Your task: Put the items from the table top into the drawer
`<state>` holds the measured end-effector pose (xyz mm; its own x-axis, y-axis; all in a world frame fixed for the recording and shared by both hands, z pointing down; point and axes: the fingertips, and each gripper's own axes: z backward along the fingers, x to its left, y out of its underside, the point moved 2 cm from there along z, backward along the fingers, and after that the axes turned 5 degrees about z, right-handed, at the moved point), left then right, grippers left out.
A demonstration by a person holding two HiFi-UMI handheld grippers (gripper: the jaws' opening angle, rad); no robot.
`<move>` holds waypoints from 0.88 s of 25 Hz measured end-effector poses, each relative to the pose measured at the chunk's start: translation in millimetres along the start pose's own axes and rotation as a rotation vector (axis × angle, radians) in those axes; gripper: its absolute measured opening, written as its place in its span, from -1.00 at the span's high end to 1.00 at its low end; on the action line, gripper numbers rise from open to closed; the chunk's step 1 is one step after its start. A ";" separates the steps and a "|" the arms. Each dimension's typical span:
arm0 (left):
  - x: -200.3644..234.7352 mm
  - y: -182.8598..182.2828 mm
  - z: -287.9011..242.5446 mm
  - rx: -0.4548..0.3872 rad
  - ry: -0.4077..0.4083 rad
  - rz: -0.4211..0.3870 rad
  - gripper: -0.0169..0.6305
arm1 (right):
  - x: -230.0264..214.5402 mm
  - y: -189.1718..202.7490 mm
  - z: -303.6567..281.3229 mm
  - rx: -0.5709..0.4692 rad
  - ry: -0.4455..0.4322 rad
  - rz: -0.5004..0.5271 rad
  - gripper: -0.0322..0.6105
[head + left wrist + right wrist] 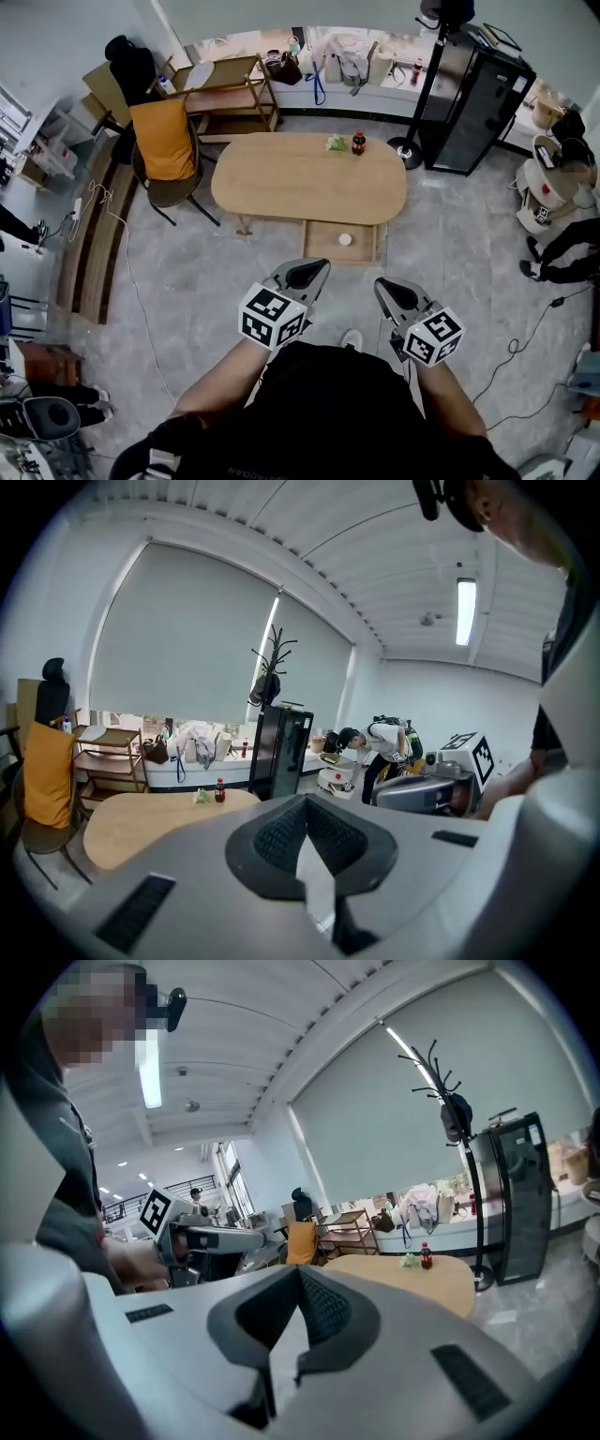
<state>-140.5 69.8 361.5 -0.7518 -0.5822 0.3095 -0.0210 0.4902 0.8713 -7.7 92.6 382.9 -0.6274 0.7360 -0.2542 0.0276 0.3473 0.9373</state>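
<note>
Bottle (pixel 358 142) with a dark drink and a red cap is standing upright near the far edge of the oval wooden surface (pixel 300 183). A small crumpled green thing (pixel 336 142) sits just beside it on the left; I honestly can't tell what it is. Those are the only two things on top.

The drawer (pixel 319 246) is pulled out from under the near edge of the surface, and there's one small white round thing (pixel 345 239) lying inside it.

Both grippers are held close in front of the person's body, well apart from the surface and pointing roughly toward it. The left gripper (pixel 307 274) has its jaws closed together with nothing between them. Same deal with the right gripper (pixel 394 292): jaws pressed together, empty.

Around the room, a chair (pixel 161 141) with an orange cloth draped over it sits off the left end of the surface, with a wooden shelf (pixel 230 94) behind it. A tall black cabinet (pixel 478 103) is over at the far right, and cables trail across the floor.
</note>
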 end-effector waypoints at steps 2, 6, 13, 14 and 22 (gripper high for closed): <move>4.3 5.7 11.0 0.021 0.015 -0.016 0.94 | 12.5 1.8 -10.0 0.008 0.012 -0.023 0.89; 21.6 15.7 32.5 0.049 0.038 -0.032 0.94 | 40.5 1.4 -31.7 0.007 0.019 -0.058 0.89; 51.5 18.1 56.6 0.034 0.048 -0.014 0.94 | 72.3 3.9 -55.9 0.030 0.051 -0.041 0.89; 54.3 20.1 59.0 0.034 0.048 -0.008 0.94 | 75.2 5.9 -57.4 0.037 0.058 -0.033 0.89; 65.2 26.0 69.9 0.050 0.061 -0.015 0.94 | 82.2 13.1 -62.8 0.048 0.115 -0.023 0.89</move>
<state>-236.2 89.9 377.7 -0.7093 -0.6279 0.3204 -0.0660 0.5117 0.8566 -107.8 121.1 389.2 -0.7135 0.6567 -0.2440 0.0475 0.3928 0.9184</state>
